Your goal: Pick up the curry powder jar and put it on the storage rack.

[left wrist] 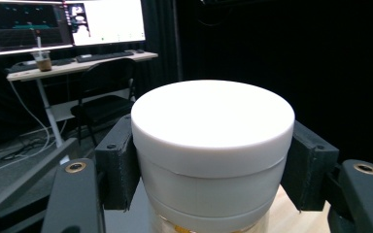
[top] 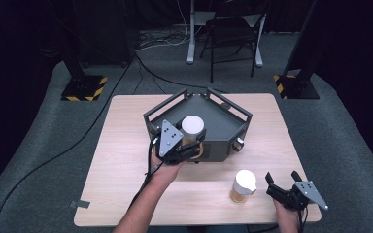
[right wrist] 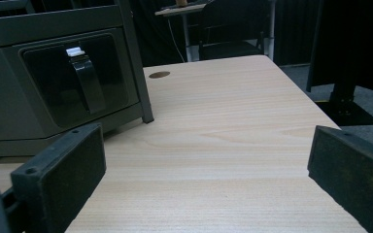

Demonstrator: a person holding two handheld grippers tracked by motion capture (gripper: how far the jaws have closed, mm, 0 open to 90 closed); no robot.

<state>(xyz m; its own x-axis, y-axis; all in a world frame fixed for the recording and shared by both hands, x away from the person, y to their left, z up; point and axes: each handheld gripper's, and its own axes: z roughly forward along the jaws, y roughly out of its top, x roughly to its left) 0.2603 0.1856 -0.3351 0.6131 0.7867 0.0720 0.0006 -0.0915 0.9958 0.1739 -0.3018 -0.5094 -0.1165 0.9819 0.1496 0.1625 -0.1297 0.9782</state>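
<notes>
You've got the left gripper (top: pixel 188 149) clamped on a white-lidded jar (top: pixel 192 130), jaws squeezing the lid/upper wall from both sides; in the left gripper view the black pads (left wrist: pixel 119 165) sit flat vs. the white lid (left wrist: pixel 212 121), so the grip is symmetric and the jar stays upright, contents (amber, seen just below the white part) not tipping. Jar hangs at the near-left edge of the dark grey tray rack (top: pixel 233 109) in the table's middle, over its front wall, prob. on its way into or out of that rack; can't tell which, and can't tell if its base touches anything. Gripping up high near the lid makes sense: leaves the bottom free to clear the railing and to set down flat. A 2nd jar (top: pixel 243 186), same white lid, amber below, stands on the wooden table (top: pixel 126 145) near-right, just left of your right gripper (top: pixel 282 187) but apart from it. That gripper's jaws stand wide apart w/ nothing between; right gripper view shows bare tabletop between the two pads (right wrist: pixel 63 174) and the rack's side panel w/ a latch (right wrist: pixel 85 80) to the far left. Resting low and aimed past the jar, it looks parked, ready for jar no. 2 when the left hand is done. Watch the rack's rail near the held jar: a bump there could twist it in the pads.
</notes>
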